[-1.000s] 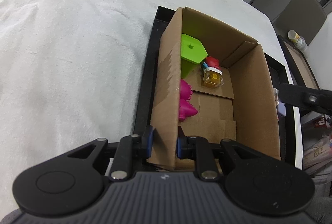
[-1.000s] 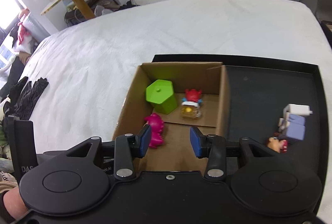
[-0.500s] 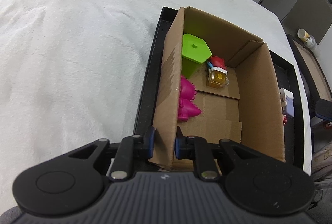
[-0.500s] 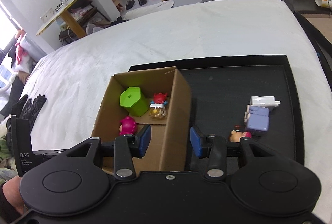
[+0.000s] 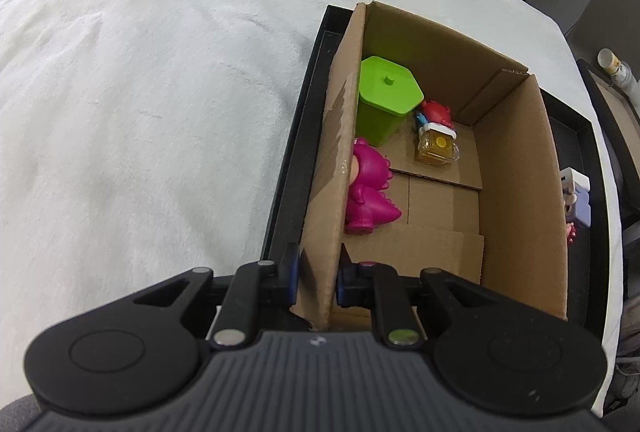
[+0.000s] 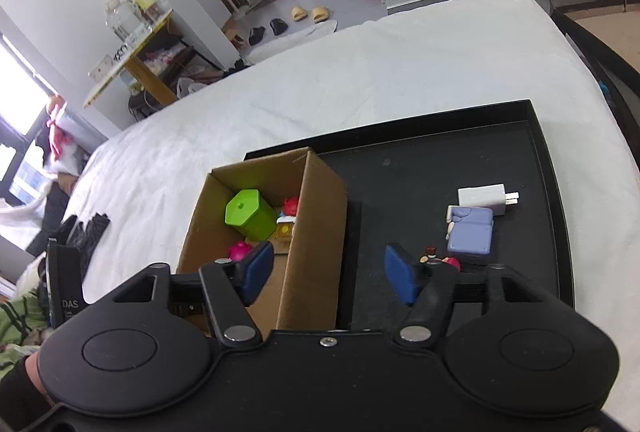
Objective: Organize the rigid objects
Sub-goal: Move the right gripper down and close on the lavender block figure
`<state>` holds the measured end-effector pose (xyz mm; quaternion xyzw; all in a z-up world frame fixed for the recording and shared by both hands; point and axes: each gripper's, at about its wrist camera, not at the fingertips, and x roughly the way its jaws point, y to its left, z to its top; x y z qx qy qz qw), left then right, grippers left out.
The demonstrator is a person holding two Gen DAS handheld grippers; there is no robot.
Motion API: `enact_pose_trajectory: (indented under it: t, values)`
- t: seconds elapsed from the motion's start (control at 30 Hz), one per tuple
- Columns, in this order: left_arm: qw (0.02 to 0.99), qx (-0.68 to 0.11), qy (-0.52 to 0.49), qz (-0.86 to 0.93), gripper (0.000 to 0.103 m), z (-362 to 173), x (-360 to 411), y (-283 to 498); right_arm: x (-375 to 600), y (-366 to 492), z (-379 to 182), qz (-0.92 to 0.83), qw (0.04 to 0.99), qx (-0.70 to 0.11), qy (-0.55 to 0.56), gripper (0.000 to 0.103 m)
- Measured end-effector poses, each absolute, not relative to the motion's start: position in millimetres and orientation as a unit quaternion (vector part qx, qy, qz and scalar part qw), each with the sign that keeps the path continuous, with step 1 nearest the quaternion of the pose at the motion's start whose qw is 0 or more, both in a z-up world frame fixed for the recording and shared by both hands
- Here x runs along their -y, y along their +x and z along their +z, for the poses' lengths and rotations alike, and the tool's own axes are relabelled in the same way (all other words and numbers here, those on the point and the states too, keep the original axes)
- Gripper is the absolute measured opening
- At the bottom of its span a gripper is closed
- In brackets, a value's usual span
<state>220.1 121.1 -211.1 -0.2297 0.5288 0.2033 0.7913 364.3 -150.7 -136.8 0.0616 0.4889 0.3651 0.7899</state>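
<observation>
White bedding covers the bed [image 5: 140, 92] that carries everything, with a shallow black plastic tray [image 6: 552, 192] lying on it; a cluttered room with a shelf and slippers shows beyond.

Using the open brown cardboard box [image 5: 520, 192] as the landmark, and going from left to right: the left tongs [image 5: 316, 274] are closed on the box's left wall at its near corner, one blue pad outside and one inside, steadying it on the tray. Inside the box, against that left wall, sit a magenta plastic dinosaur figure [image 5: 370, 188] and, beyond it, a lime-green hexagonal lidded container [image 5: 386, 94]. Just right of the container lies a small red-and-yellow toy figure [image 5: 436, 136].

To the right of the box, the right tongs [image 6: 330, 272] hang wide open and empty above its right wall. Further right on the bare tray floor lie three things not yet boxed: a small red-and-brown toy figurine [image 6: 440, 260] nearest, a lavender toy bed [image 6: 470, 230] just beyond it, and a white plug adapter [image 6: 486, 198] touching or nearly touching the bed's far side.

The step in hand looks like collecting the remaining loose items into the box. The next move probably calls for the right tongs to shift right and down over the figurine, close on its small body squarely, then carry it over the box wall while the left tongs brace the box.
</observation>
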Motion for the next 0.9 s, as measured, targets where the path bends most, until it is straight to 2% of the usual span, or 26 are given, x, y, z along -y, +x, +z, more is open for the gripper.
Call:
enact_pose_trajectory:
  t: [0.1,0.17,0.23,0.63,0.9]
  values:
    - [0.791,-0.53,-0.225,0.207,0.015,-211.0,-119.6,219.9,160.2,372.0,-140.2,0.364,0.789,-0.491,0.073,0.067]
    - [0.79,-0.53,-0.227,0.209,0.015,-212.0,-118.7,221.4,168.0,376.5,-141.8,0.36,0.79,-0.49,0.083,0.079]
    - [0.789,-0.532,-0.226,0.209,0.015,-212.3,-117.4,221.6,175.4,382.1,-143.8,0.357,0.79,-0.488,0.098,0.083]
    - [0.788,-0.534,-0.222,0.211,0.015,-213.2,-115.9,224.0,206.7,415.2,-187.0,0.307,0.786,-0.507,0.178,0.09]
    - [0.786,-0.53,-0.235,0.214,0.015,-214.0,-121.4,222.8,200.0,424.7,-209.0,0.269,0.79,-0.524,0.167,0.09]
